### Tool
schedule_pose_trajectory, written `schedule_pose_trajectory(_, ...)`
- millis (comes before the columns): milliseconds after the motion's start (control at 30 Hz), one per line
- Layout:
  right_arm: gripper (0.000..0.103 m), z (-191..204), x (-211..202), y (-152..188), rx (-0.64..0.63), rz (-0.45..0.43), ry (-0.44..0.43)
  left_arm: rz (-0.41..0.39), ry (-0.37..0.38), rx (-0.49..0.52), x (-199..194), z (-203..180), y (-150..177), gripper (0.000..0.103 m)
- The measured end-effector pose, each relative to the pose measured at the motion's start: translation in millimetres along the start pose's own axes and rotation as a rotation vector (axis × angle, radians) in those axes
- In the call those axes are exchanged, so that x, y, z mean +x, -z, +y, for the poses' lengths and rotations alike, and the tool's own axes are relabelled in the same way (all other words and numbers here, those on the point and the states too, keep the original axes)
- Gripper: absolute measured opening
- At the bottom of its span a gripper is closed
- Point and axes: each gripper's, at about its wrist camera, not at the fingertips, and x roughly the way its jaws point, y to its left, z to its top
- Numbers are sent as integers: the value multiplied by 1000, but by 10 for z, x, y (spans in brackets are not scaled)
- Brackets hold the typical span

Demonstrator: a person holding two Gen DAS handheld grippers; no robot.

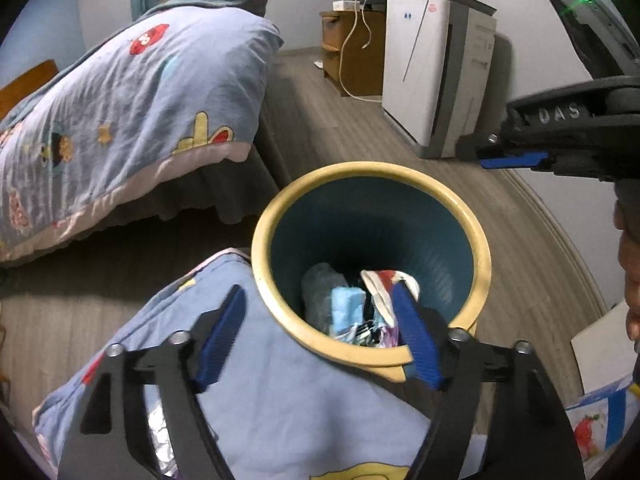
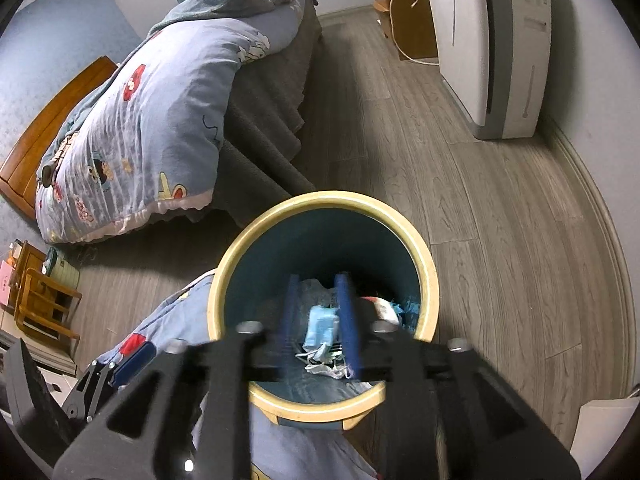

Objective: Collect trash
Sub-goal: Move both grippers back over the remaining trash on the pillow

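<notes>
From the left wrist camera, the left claw [image 1: 320, 336] stands spread wide with nothing between its blue fingers. One finger hangs over a blue patterned quilt fold [image 1: 256, 392] on the near side. The other reaches over the yellow rim of a waste bin [image 1: 472, 236]. The bin stands on a grey wood floor [image 1: 340, 128] and has a dark teal ribbed inside. At its bottom lies the trash [image 1: 348, 308]: a pale blue face mask, a clear crumpled wrapper and a white and red scrap. At the right edge the right claw [image 1: 508, 160] enters sideways. Raised letters on its black body seem to read "UAS", and a green light glows above. A bed with a cartoon-print quilt [image 1: 132, 112] fills the left. A white appliance [image 1: 432, 76] stands by the far wall; its small marks are too small to read.

From the right wrist camera, the right claw [image 2: 318, 320] hangs over the bin [image 2: 430, 280], its blurred blue fingers partly apart and gripping nothing. Between them, down in the bin, shows the blue mask among the trash [image 2: 320, 324]. The left claw [image 2: 132, 360] shows at lower left over the quilt fold [image 2: 188, 300]. The bed quilt [image 2: 160, 128] and the white appliance [image 2: 492, 40] lie beyond.
</notes>
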Motion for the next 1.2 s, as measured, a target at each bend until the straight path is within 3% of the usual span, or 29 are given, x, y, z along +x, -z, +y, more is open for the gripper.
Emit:
schedule_pose_trajectory(67, 50, 33, -32, -10, -6, -12, 3, -5, -2, -8, -48, 15, 19, 85)
schedule_pose_trajectory(133, 71, 65, -70, -20, -8, -29, -4, -16, -14, -17, -131, 44, 40, 89)
schedule_pose_trajectory(233, 90, 119, -129, -36, -15, -55, -2, -26, -15, -27, -263, 94, 70, 90)
schedule_pose_trajectory(333, 96, 220, -173, -39, -38, -70, 1, -38, -22, -38, -451, 189, 121, 93)
schedule_pose_trajectory(600, 97, 515, -220, -5, -111, -83, 10, -42, -79, -107, -967, 698, 309, 95)
schedule_pose_trajectory(867, 97, 884, -251, 112, -208, -87, -3, -48, -208, -156, -1521, 1373, 613, 97)
schedule_pose_trajectory(1000, 97, 1102, -210, 227, -251, -71, -13, -39, -262, -192, -1665, 1639, 882, 97)
schedule_pose_trajectory(1200, 97, 1497, 9, 549, -334, 22, -42, 2, -306, -300, -1598, 2039, 1240, 97)
